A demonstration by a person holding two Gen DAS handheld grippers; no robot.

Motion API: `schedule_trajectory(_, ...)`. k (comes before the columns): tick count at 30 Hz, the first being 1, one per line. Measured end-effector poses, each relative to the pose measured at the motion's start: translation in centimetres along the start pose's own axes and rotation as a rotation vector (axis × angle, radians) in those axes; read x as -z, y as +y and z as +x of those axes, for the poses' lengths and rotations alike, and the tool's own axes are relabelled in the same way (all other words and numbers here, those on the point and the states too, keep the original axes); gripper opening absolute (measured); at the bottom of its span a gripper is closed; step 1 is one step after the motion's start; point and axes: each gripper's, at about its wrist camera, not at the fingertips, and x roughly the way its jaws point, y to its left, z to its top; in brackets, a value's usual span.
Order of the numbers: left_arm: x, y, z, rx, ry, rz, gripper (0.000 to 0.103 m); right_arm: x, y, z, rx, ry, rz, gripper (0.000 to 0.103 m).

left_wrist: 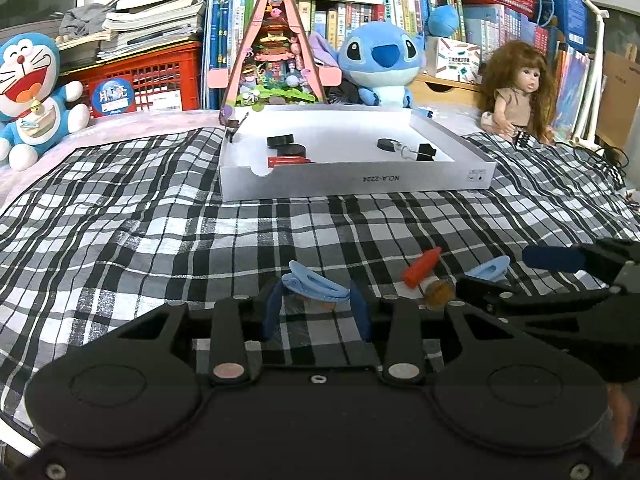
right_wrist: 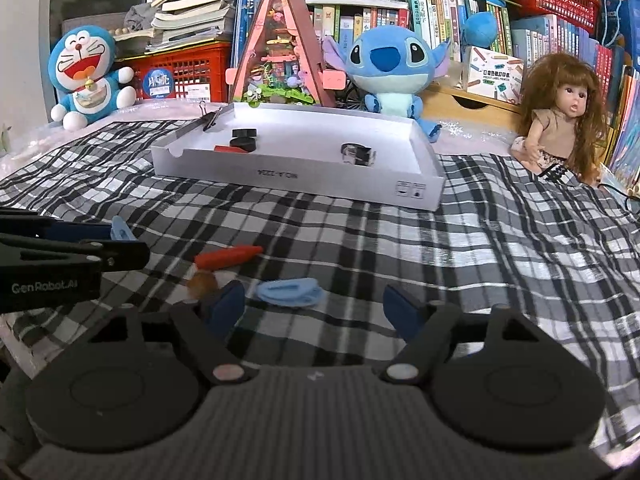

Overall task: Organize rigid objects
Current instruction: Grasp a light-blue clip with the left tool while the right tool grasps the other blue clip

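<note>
Left wrist view: between the fingers of the left gripper [left_wrist: 316,310], set narrow and closed on its two ends, a first blue clip [left_wrist: 316,288], with the long axis running across from one pad to the other. Hard to tell whether lifted or resting on the checked cloth [left_wrist: 160,240]. Straight ahead of these fingertips, well apart, the white box [left_wrist: 356,188], with some small black pieces inside already. Probably only a carry forward and a release over the rim needed for this hand. Right wrist view: fingers of the right gripper [right_wrist: 312,292] standing wide, holding nothing. Just beyond the tips and inside the gap, a second blue clip [right_wrist: 290,292], lying flat on the cloth, closer to the left finger than to the right one, long axis again across the gap, slightly slanted. Farther ahead and to the left of the fingers, a red stick [right_wrist: 228,258], near but not touching the clip. Clearly nearer to this hand than to the other, so likely a short push forward, a small shift to the left, then closing.
</note>
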Motion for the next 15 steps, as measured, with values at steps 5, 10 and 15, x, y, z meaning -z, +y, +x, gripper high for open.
schedule_trajectory(5, -0.1, 0.0, 0.3, -0.013, -0.001, -0.013, 0.035, 0.3, 0.5, 0.6, 0.027, -0.014, 0.043, 0.073)
schedule_trajectory(10, -0.2, -0.1, 0.5, -0.015, -0.003, -0.019, 0.035, 0.7, 1.1, 0.8, 0.048, -0.045, 0.049, 0.056)
schedule_trajectory(15, -0.4, 0.0, 0.7, -0.021, -0.004, -0.031, 0.035, 0.7, 1.3, 0.7, 0.045, -0.067, 0.047, 0.044)
